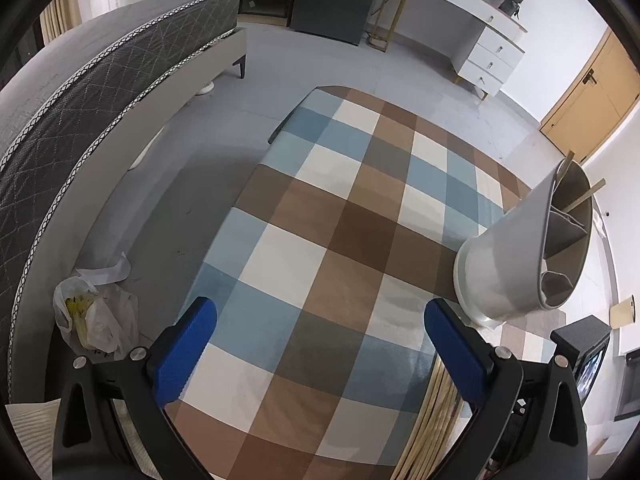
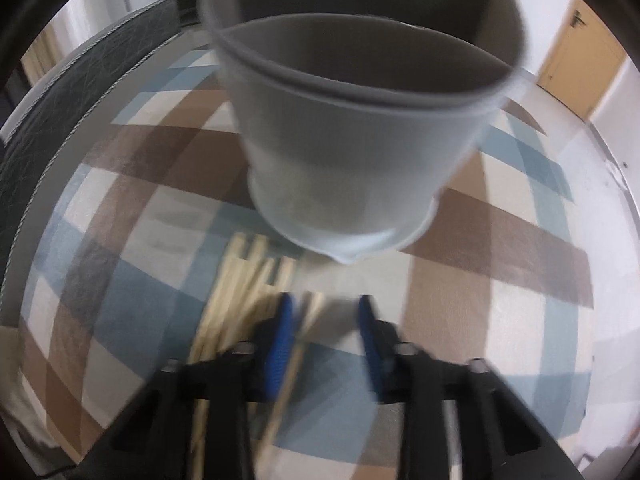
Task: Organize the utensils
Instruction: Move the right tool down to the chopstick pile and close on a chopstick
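Left cam: left gripper [image 1: 320, 344] wide open over the checked cloth [image 1: 344, 240], nothing in it. Holder [image 1: 520, 256] at right, chopsticks [image 1: 430, 412] by the right finger. Right cam, blurry: right gripper [image 2: 326, 322] half closed around one chopstick [image 2: 294, 356], pads not clearly pressing.

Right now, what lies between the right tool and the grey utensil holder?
In the right wrist view, only checkered cloth and the tips of the loose chopsticks lie between the right tool and the utensil holder.
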Available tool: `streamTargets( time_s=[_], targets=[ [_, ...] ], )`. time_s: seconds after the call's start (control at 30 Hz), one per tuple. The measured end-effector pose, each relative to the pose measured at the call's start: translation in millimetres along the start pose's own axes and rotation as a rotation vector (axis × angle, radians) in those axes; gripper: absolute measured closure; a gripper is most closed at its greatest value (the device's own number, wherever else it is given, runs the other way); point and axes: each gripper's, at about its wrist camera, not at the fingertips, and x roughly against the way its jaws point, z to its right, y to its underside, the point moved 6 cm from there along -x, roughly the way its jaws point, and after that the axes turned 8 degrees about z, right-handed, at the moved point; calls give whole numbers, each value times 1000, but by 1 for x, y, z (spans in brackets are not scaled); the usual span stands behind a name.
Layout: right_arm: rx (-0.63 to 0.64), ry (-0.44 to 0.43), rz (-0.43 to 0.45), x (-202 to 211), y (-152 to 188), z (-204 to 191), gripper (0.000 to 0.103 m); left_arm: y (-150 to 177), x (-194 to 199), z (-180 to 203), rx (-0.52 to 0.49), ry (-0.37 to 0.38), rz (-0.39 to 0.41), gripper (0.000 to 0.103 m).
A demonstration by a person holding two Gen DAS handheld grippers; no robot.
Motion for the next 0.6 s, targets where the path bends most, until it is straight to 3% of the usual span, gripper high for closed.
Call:
streamTargets(
  time_s=[0.1, 0.2, 0.33, 0.5, 0.6],
  targets=[
    [24, -27, 8, 0, 0, -6, 98, 3, -5, -2, -2, 2, -21, 2],
    [-54, -75, 0, 1, 3, 5, 99, 9, -10, 3, -13, 28, -51, 2],
    [-162, -118, 43, 20, 4, 28, 99, 22, -15, 24, -146, 40, -64, 2],
    [-336, -197, 133, 60, 3, 65, 99, 47, -19, 54, -273, 148, -104, 2],
    [-434, -253, 193, 81, 8, 88, 99, 63, -24, 64, -331, 157, -120, 2]
  ],
)
